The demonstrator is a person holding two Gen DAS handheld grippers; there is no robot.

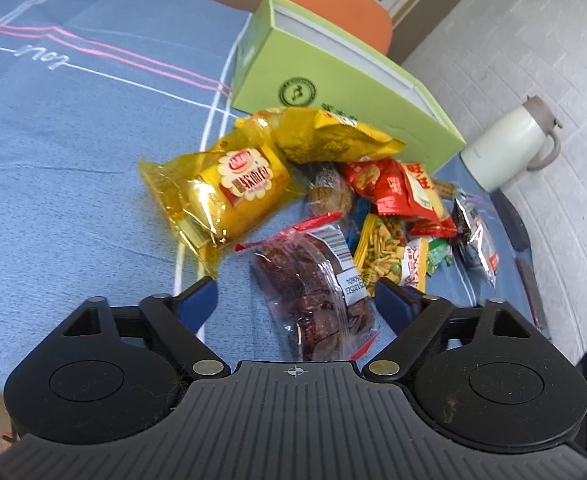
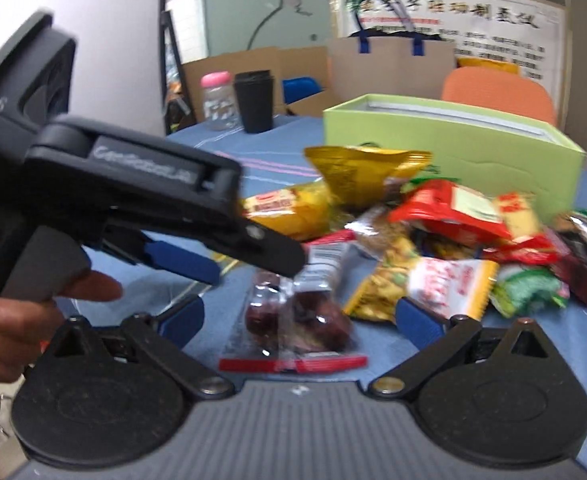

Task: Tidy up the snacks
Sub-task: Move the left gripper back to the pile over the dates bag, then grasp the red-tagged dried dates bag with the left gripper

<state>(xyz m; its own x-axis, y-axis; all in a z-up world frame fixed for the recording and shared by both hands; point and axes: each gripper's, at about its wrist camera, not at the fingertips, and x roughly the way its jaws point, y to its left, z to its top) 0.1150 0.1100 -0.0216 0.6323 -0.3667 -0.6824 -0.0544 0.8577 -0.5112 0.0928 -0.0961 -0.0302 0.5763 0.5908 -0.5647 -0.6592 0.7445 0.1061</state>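
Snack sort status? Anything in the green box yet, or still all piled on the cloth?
Done: nothing visible; the snack pile lies on the blue tablecloth beside the green box, whose inside is hidden. In hand: the left gripper, jaws open, straddles the clear pack of dark red fruit without pressing it. The right gripper is open, holding nothing. Left: the whole pile.

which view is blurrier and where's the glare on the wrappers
The right wrist view is blurrier: the snack pile and the left gripper crossing it are smeared. The left wrist view is sharp, with glare on the yellow cracker pack and the clear bag of dried red fruit; its edges bend with fisheye distortion.
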